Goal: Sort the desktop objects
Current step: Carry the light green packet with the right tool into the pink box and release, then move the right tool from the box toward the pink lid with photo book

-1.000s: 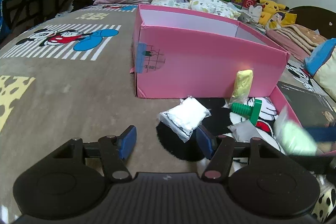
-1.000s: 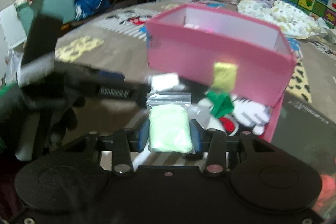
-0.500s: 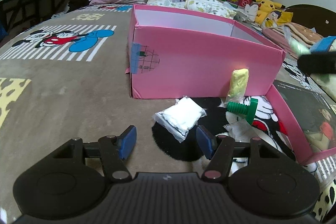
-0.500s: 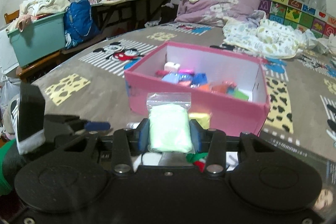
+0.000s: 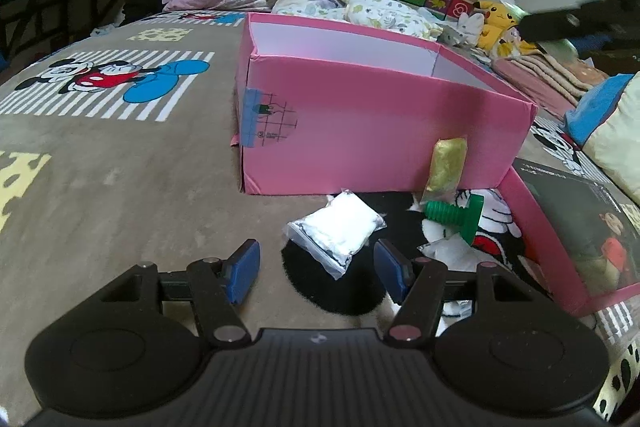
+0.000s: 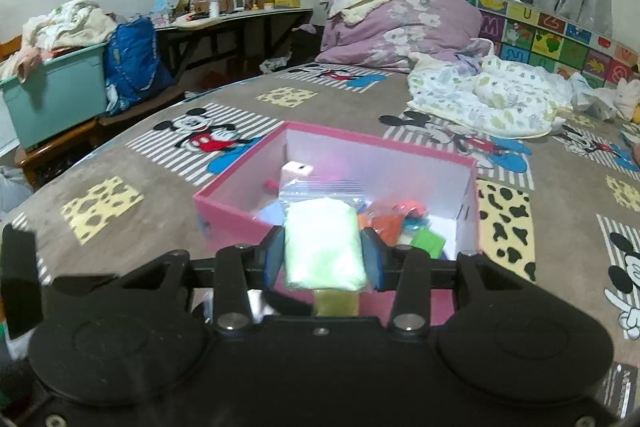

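My right gripper (image 6: pixel 323 259) is shut on a pale green bag (image 6: pixel 323 243) and holds it in the air in front of the pink box (image 6: pixel 236 215), which has several colourful items inside. In the left wrist view the same pink box (image 5: pixel 360 131) stands on the bed cover. In front of it lie a white bag (image 5: pixel 338 229), a yellow bag (image 5: pixel 446 165) leaning on the box wall, and a green plastic bolt (image 5: pixel 456 217). My left gripper (image 5: pixel 316 269) hangs open just short of the white bag, nothing between its blue pads.
The pink box lid (image 5: pixel 560 227) lies at the right with a dark printed sheet in it. Pillows and plush toys (image 5: pixel 496 23) crowd the far right. A teal bin (image 6: pixel 52 91) and a desk (image 6: pixel 240 15) stand beyond the bed's left edge.
My right gripper has risen with the green bag and now looks down into the pink box. In the left wrist view it climbed from low right to high right. The left gripper stayed put.
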{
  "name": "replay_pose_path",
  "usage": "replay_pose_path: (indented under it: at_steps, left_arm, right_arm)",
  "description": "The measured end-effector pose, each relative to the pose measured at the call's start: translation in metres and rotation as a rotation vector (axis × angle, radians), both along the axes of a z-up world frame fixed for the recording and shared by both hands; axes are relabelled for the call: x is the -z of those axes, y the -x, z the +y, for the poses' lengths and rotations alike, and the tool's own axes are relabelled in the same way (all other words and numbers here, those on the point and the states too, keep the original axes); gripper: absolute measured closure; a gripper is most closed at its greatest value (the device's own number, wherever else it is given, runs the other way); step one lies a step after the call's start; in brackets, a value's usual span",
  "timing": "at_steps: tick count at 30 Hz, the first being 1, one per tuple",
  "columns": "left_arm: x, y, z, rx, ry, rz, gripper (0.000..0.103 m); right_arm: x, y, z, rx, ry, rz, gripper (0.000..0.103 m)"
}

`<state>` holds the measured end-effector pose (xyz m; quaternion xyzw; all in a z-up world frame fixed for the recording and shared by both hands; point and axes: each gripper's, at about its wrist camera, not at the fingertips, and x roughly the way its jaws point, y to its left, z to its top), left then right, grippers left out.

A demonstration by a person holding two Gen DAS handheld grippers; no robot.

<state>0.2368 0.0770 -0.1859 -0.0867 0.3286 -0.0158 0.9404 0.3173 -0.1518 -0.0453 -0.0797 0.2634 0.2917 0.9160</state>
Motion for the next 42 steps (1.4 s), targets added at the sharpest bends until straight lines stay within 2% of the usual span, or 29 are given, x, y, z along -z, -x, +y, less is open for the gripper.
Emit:
replay_pose_path:
  at_steps: [8, 18, 25, 37, 40, 42]
  left_arm:
    - [0.001, -0.002, 0.001, 0.004, 0.015, 0.000, 0.041]
    - [0.003, -0.004, 0.005, 0.010, 0.039, 0.004, 0.041]
    - [0.006, -0.005, 0.006, 0.015, 0.058, 0.014, 0.041]
    - [0.005, -0.004, 0.007, 0.043, 0.113, -0.020, 0.041]
    - [0.006, -0.005, 0.007, 0.044, 0.111, -0.014, 0.041]
    - [0.007, -0.006, 0.006, 0.047, 0.108, -0.011, 0.041]
  right_arm:
    - [-0.004, -0.072, 0.000, 0.078, 0.001, 0.078, 0.062]
    - [0.021, -0.137, 0.028, 0.113, 0.178, 0.139, 0.062]
    - [0.033, -0.167, 0.035, 0.141, 0.232, 0.188, 0.062]
    - [0.060, -0.205, 0.037, 0.186, 0.328, 0.293, 0.062]
    - [0.064, -0.206, 0.041, 0.184, 0.368, 0.277, 0.062]
    - [0.064, -0.205, 0.044, 0.175, 0.380, 0.273, 0.058]
